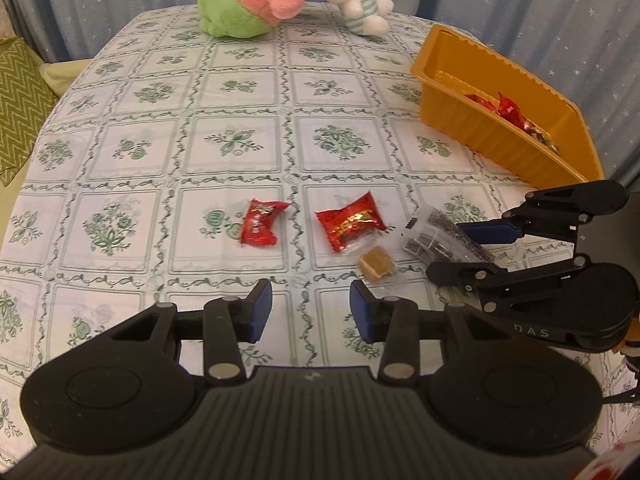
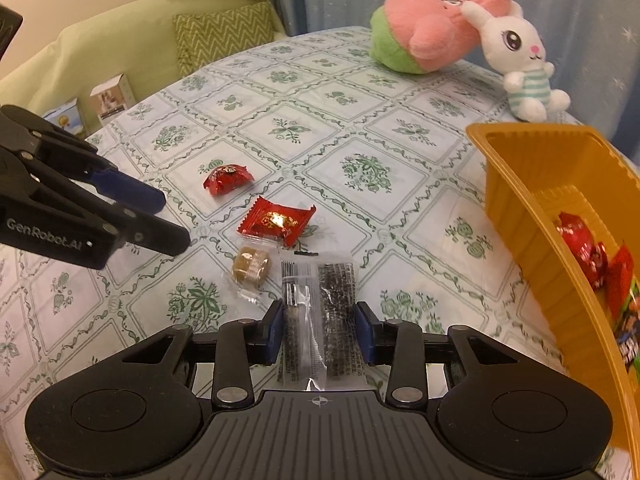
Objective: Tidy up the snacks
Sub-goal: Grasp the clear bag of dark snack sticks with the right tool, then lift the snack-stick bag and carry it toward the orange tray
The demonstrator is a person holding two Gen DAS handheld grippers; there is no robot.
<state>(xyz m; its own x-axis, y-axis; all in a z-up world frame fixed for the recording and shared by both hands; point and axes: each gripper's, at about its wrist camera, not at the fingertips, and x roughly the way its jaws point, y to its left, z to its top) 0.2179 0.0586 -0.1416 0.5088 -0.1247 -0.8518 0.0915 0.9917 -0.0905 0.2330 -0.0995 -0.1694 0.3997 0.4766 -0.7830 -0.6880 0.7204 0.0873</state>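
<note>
Floral tablecloth (image 2: 360, 80): yellow tray (image 2: 516, 216) at three o'clock holding several snacks, three loose at centre; right gripper (image 2: 320, 332) clenched around clear seaweed packet (image 2: 320, 300), left gripper (image 1: 311, 312) released, empty.

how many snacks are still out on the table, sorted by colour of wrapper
Red wrappers: 2, the small red candy and the flat red packet
Clear wrapper, brown cube: 1, the brown sweet
Clear wrapper, black print: 1, the clear sachet, between the right gripper pads
Total: 4, not counting those already in the orange tray
</note>
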